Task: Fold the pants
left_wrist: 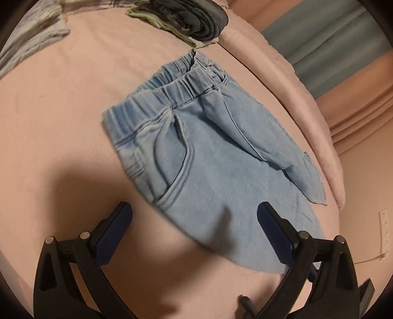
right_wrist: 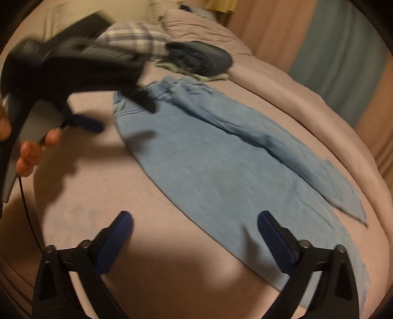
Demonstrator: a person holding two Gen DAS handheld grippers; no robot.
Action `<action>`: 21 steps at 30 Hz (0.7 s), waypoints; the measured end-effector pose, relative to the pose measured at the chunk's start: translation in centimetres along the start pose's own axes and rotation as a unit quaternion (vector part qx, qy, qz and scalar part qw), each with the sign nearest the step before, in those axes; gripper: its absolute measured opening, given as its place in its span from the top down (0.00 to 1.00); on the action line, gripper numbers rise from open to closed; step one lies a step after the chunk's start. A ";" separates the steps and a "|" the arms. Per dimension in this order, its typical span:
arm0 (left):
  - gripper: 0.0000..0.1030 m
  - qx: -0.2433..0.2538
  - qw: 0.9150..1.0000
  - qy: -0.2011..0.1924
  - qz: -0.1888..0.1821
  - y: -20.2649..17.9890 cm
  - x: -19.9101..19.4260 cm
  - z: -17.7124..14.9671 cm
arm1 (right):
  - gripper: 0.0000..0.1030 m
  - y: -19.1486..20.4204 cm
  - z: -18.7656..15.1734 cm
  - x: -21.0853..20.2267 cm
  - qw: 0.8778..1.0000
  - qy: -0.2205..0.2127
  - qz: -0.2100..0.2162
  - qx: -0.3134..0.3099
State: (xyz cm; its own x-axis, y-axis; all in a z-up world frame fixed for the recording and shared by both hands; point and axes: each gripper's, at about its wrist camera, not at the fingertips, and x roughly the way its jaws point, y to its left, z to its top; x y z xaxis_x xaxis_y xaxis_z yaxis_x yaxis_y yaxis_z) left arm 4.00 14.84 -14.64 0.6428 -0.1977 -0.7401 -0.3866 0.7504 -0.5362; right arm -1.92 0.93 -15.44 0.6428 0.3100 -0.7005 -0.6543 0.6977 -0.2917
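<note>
**Light-blue denim pants laid flat on a pink bed cover, both grippers hovering with jaws spread**

Pants (left_wrist: 196,157) of soft, washed denim, pale blue, with gathered elastic waistband, curved front pocket with double stitching, and raw, fraying hem. Folded lengthwise, one leg lying over the other; long axis running from waistband at the far end, near a stack of folded clothes (left_wrist: 196,22), to the hem near the cameras — diagonally, toward the right edge of the bed in the right wrist view. Resting on a smooth, matte pink bed cover (left_wrist: 61,110) with a rounded, padded edge; plaid fabric (right_wrist: 132,39) crumpled at the far left. No readable brand or label.

Left gripper (left_wrist: 194,216): black frame, blue cross-hatched pads, jaws spread wide above the lower leg, gripping nothing. Seen blurred from the right wrist, held by a hand (right_wrist: 32,152) near the waistband. Right gripper (right_wrist: 195,220): same build, jaws spread, nothing pinched — pant leg below and between them.
</note>
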 end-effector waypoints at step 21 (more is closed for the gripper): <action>0.77 0.042 0.997 -0.047 0.054 0.7 -0.2 0.8 | 0.90 2.1 2.8 1.0 0.998 -0.009 0.040 -0.040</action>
State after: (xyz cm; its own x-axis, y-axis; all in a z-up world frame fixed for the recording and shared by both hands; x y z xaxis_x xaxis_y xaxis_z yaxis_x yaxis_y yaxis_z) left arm 4.12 15.89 -14.58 0.6610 -0.0552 -0.7484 -0.4029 0.8153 -0.4159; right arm -1.54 4.48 -14.93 0.5936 0.3756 -0.7117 -0.7332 0.6170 -0.2860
